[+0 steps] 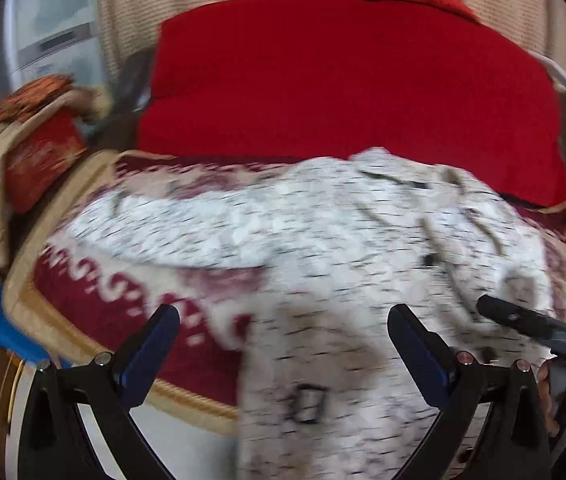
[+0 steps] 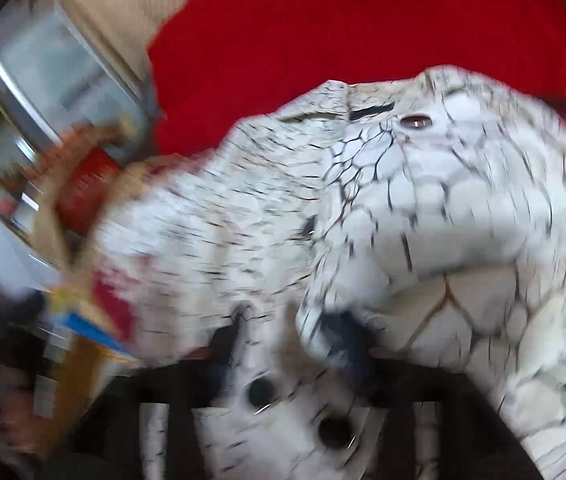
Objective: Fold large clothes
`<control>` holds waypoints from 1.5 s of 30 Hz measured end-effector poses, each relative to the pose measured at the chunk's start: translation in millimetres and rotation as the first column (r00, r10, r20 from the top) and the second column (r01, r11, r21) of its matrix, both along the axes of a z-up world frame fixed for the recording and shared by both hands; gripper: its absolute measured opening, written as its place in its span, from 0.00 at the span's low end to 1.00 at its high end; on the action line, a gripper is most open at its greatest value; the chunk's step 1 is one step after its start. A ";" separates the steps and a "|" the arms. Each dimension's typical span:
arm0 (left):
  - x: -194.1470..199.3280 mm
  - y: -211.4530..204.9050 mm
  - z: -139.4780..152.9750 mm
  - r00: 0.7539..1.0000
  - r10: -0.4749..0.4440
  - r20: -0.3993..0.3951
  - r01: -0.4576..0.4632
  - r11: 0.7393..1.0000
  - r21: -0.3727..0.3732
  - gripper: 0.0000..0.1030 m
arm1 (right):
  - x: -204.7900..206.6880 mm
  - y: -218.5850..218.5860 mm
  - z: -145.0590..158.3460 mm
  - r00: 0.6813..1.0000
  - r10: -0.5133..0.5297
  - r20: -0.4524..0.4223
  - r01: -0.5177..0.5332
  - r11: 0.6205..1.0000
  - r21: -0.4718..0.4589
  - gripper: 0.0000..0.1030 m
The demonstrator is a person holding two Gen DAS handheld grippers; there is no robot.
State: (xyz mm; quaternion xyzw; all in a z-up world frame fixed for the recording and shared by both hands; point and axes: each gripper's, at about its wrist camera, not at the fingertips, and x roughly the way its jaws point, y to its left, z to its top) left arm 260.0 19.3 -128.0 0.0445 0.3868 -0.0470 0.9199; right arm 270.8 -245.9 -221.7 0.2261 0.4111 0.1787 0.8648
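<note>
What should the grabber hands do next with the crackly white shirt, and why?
Probably the left gripper should close on the white shirt just ahead of it. Its jaws stand wide open and empty, while the shirt lies rumpled and unfolded across the red patterned cover, one part hanging over the front edge.

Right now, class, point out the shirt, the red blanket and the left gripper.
shirt [image 1: 323, 216]: left wrist view, middle of the white patterned cloth.
red blanket [image 1: 343, 80]: left wrist view, its flat middle.
left gripper [image 1: 283, 316]: left wrist view, midway between the fingertips.
</note>
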 end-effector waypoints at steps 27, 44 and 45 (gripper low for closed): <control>105.6 -215.3 -67.3 0.929 -0.326 -0.177 0.304 0.942 -0.139 0.09 | -50.8 -186.3 -82.2 0.866 -0.447 -0.222 0.479 0.619 0.622 0.21; 52.5 90.7 -61.4 0.970 -0.016 -0.241 -0.061 0.949 -0.309 0.37 | -7.5 -106.3 18.3 0.920 -0.388 -0.052 0.388 0.890 0.241 0.25; 53.1 107.4 -60.8 0.971 0.019 -0.237 -0.093 0.947 -0.306 0.42 | -2.5 -93.7 22.1 0.930 -0.364 -0.046 0.364 0.904 0.224 0.25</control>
